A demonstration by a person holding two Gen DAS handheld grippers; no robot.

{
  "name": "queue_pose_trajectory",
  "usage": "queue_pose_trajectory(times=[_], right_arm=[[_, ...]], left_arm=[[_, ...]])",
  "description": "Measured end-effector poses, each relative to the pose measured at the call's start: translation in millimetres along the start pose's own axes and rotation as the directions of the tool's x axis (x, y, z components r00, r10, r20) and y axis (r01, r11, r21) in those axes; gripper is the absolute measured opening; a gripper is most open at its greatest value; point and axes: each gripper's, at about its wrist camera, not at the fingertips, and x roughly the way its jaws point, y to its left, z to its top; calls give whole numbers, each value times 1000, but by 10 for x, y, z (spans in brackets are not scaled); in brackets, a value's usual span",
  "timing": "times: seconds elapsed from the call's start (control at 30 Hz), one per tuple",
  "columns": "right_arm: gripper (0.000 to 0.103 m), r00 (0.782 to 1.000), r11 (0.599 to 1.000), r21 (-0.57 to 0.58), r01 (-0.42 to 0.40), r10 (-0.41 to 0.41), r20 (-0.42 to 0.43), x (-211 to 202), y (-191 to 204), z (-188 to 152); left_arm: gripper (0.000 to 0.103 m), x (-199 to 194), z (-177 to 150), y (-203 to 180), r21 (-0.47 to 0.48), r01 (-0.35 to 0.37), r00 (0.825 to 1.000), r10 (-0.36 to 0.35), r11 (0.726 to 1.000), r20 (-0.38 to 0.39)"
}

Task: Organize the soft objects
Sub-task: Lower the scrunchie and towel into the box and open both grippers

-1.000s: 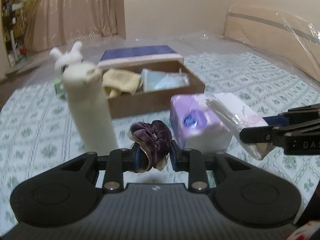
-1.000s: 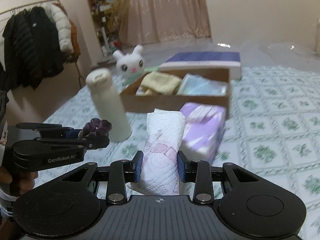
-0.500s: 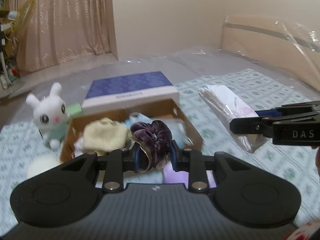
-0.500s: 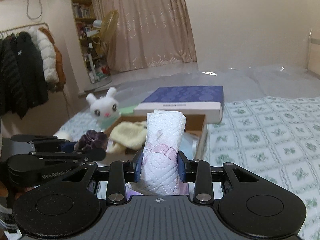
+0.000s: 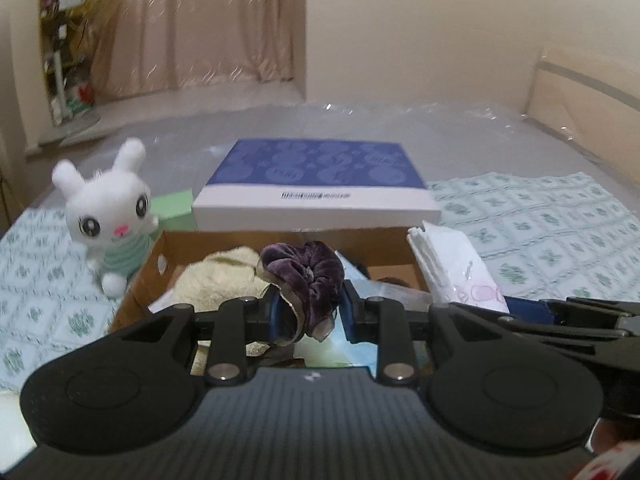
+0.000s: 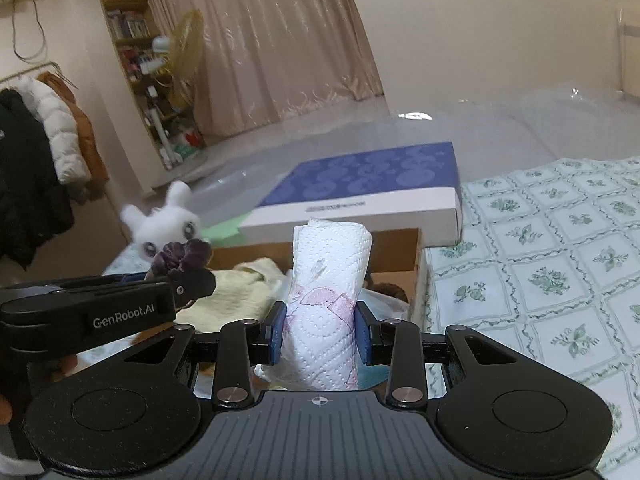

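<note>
Left wrist view: your left gripper [image 5: 308, 312] pinches the purple scrunchie [image 5: 303, 276] above the cardboard box [image 5: 150, 276], ready to drop in

Right wrist view: your right gripper [image 6: 320, 330] clamps the tissue pack [image 6: 326, 300] over the same box, beside the yellow cloth [image 6: 244, 288]

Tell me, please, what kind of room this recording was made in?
Most likely a bedroom in a home. The work surface looks like a bed with a patterned bedspread; coats hang on a rail, and a bookshelf stands beside long curtains.

One scrunchie [image 5: 304, 276], one tissue pack [image 6: 324, 304], one cardboard box [image 5: 288, 240].
</note>
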Motion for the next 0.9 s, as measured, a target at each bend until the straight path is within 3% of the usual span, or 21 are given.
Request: queue_pose_trajectory(times=[0.3, 0.43, 0.63, 0.9], right_arm=[[38, 1000, 1000, 17, 1, -1, -26, 446, -208, 78], [56, 1000, 1000, 30, 5, -5, -2, 533, -244, 103], [57, 1000, 999, 45, 0, 1, -19, 581, -296, 105], [56, 999, 1000, 4, 10, -10, -43, 521, -322, 58]], left_arm=[[28, 408, -60, 110, -59, -2, 999, 0, 998, -37], [31, 519, -53, 178, -94, 0, 999, -4, 996, -45], [38, 598, -82, 169, -90, 16, 997, -22, 996, -73], [38, 554, -94, 108, -72, 26, 998, -31, 997, -62]])
